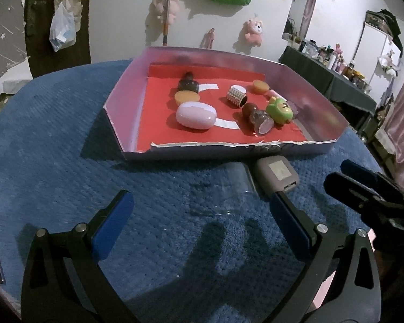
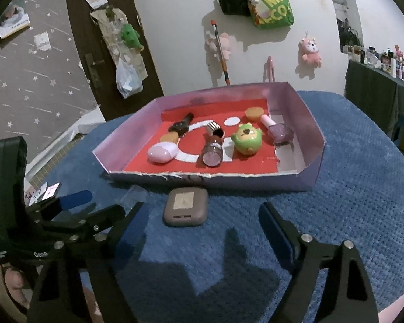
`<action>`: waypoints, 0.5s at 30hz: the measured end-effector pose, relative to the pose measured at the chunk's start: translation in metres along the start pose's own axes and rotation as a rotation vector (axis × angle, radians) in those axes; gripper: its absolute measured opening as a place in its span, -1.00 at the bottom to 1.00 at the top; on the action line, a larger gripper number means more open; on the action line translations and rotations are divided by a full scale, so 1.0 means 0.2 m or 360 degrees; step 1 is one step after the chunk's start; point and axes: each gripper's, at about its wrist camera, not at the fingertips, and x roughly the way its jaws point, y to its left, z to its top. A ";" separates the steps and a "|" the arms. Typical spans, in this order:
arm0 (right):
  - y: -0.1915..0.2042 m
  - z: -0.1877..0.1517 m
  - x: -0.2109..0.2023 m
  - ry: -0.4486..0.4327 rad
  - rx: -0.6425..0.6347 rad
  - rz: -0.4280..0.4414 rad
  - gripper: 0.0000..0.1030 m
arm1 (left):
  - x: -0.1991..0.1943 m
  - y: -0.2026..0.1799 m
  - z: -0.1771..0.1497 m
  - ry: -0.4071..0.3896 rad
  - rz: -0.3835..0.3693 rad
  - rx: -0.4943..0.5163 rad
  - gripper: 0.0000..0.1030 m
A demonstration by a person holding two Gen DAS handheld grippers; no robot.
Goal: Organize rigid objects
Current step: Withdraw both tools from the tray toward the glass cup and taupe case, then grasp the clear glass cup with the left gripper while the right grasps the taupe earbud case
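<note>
Fingers of the right gripper [image 2: 202,228] stand wide, empty, the case [image 2: 185,210] at 12 o'clock; straddle it squarely before closing. Left gripper [image 1: 202,226] open, empty.

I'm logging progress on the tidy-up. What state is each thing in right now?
Tray: open-topped, holding small items.
Grey case: lid shut, outside the tray on the blue cloth.
Glitter bottle: lying on its side.
Nail polish: tipped over, capped.
Green toy: in the tray.
Left gripper: open, empty.
Right gripper: open, empty.
</note>
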 end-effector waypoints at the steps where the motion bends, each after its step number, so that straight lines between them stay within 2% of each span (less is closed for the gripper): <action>1: 0.00 0.00 0.01 0.0009 -0.0006 -0.0007 0.58 | 0.01 0.00 0.00 0.0004 0.0001 0.0001 0.99; 15: -0.02 -0.02 0.10 0.0090 -0.0009 -0.0031 0.57 | 0.15 -0.01 0.01 0.0095 0.0044 -0.0030 0.99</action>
